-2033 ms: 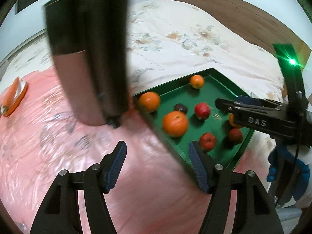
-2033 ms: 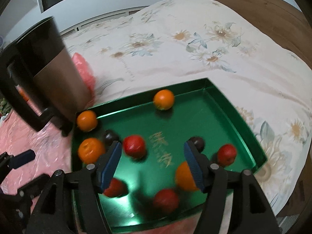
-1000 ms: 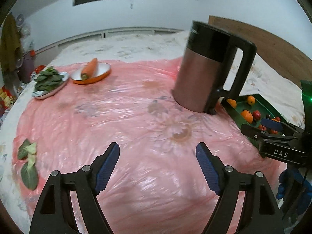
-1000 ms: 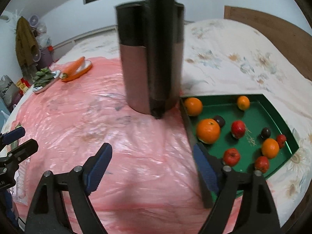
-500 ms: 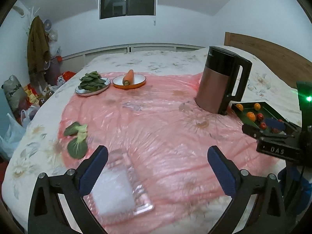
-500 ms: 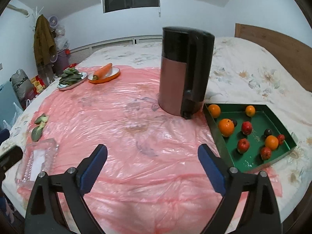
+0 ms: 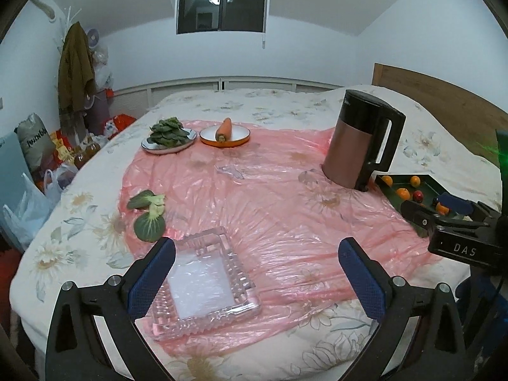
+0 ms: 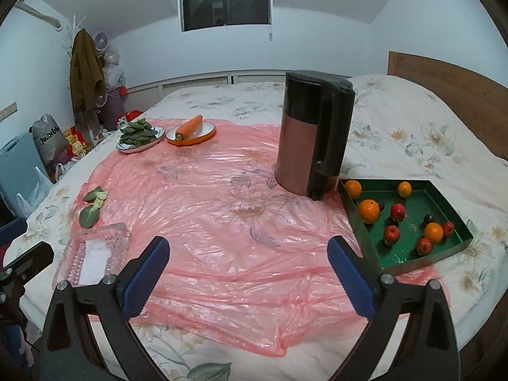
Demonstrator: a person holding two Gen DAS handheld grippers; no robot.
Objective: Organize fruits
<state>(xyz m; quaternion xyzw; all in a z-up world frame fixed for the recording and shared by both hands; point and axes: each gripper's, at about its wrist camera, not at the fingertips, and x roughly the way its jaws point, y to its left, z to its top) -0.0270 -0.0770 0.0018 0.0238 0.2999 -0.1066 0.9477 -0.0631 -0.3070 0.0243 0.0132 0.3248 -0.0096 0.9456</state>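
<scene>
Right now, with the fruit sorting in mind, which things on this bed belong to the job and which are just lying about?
Part of the job:
- green tray
- oranges
- red fruits
- dark fruits
- possibly the clear glass tray

Just lying about:
- kettle
- carrot dish
- plate of greens
- loose leaves
- pink plastic sheet

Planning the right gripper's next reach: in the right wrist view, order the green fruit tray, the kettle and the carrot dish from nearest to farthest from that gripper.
1. Green fruit tray, just right of the open right gripper.
2. Kettle, upright behind the tray's near-left corner.
3. Carrot dish, far left on the pink sheet.
</scene>
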